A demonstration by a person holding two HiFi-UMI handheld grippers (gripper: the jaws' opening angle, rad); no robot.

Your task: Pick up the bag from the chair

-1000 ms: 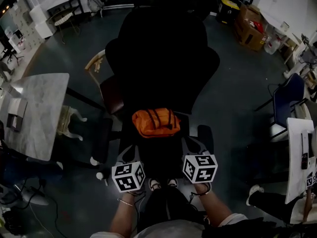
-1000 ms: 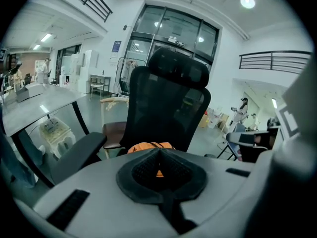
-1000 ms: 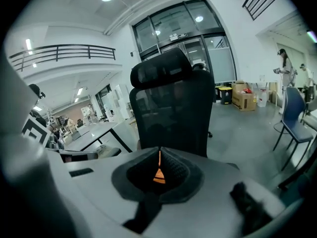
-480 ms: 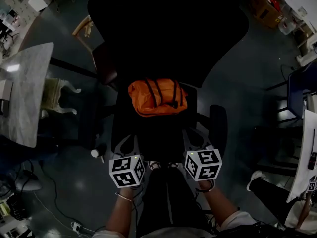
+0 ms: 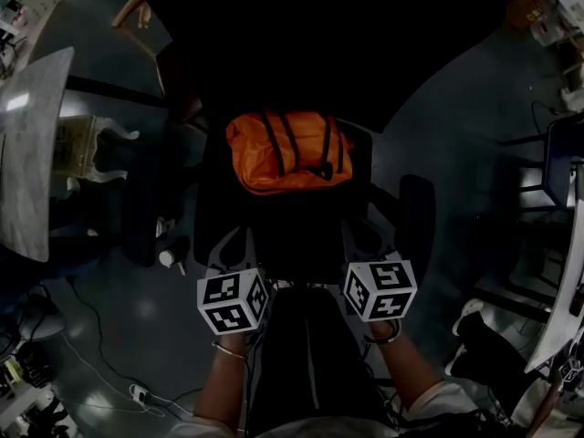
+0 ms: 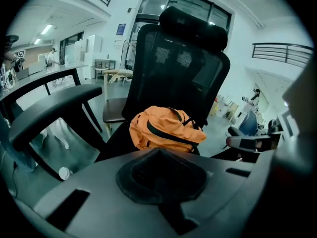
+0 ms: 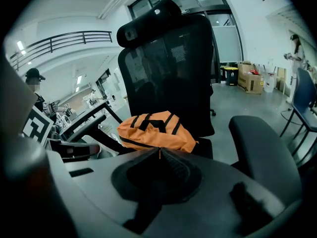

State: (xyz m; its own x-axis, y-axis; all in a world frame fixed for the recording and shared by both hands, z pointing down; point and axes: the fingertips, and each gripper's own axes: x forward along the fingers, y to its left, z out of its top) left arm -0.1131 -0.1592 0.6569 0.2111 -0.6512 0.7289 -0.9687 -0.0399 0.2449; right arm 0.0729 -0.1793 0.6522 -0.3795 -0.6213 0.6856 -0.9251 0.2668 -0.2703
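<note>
An orange bag (image 5: 290, 151) with black straps lies on the seat of a black mesh office chair (image 5: 301, 44). It rests against the backrest. The left gripper view shows the orange bag (image 6: 166, 129) just beyond my left gripper (image 6: 158, 150), whose jaws meet at the tip with nothing in them. In the right gripper view the orange bag (image 7: 156, 130) lies past my right gripper (image 7: 159, 149), also shut and empty. In the head view, the left gripper (image 5: 237, 245) and right gripper (image 5: 363, 237) hover at the seat's front edge, short of the bag.
The chair's armrests (image 5: 415, 215) (image 5: 144, 226) flank the seat. A pale table (image 5: 32, 153) stands at the left. A wooden chair (image 5: 175, 71) stands behind the office chair. A white cup (image 5: 166, 258) and cables (image 5: 100, 363) lie on the floor. A blue chair (image 5: 561, 149) stands at the right.
The view has closed in on the chair: the bag looks larger and sits higher in the frame. Both grippers stay shut and level at the seat's front.
</note>
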